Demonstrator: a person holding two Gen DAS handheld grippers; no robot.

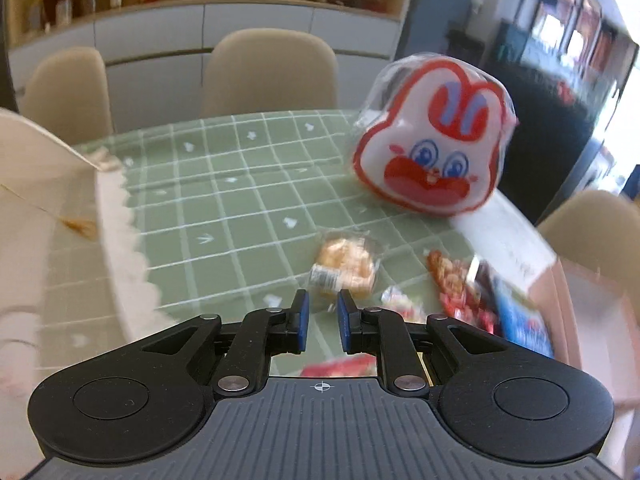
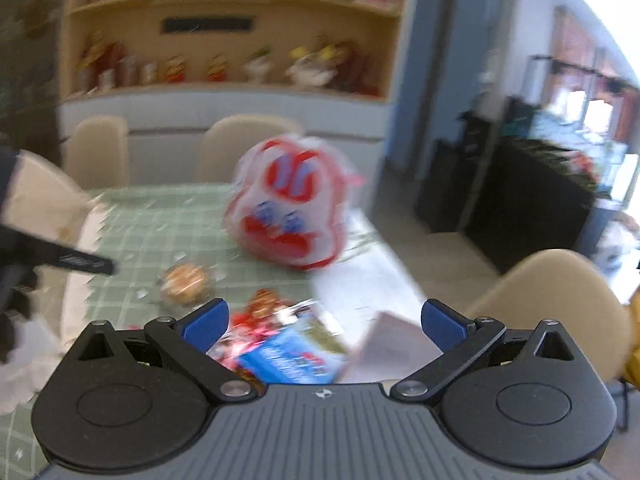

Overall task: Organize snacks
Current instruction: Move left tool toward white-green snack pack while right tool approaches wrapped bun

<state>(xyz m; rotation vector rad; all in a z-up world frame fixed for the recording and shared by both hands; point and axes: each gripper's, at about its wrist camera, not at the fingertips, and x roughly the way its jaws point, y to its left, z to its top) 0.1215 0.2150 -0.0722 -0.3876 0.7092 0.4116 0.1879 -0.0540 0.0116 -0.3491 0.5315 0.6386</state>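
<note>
While both views are smeared by blur, this much reads:
Left hand-held gripper (image 1: 323, 320): jaws drawn narrow with a slim gap, nothing between them.
Right hand-held gripper (image 2: 324, 322): jaws spread wide, empty.
Rabbit-face bag (image 1: 432, 136): white and red, at the far right edge of the green checked surface (image 1: 240, 184).
Wrapped pastry (image 1: 346, 268): lying just beyond the left pads.
Snack packets (image 2: 280, 340): red and blue heap below the right jaws.
White tray (image 1: 116, 240): scalloped rim, at left.
</note>
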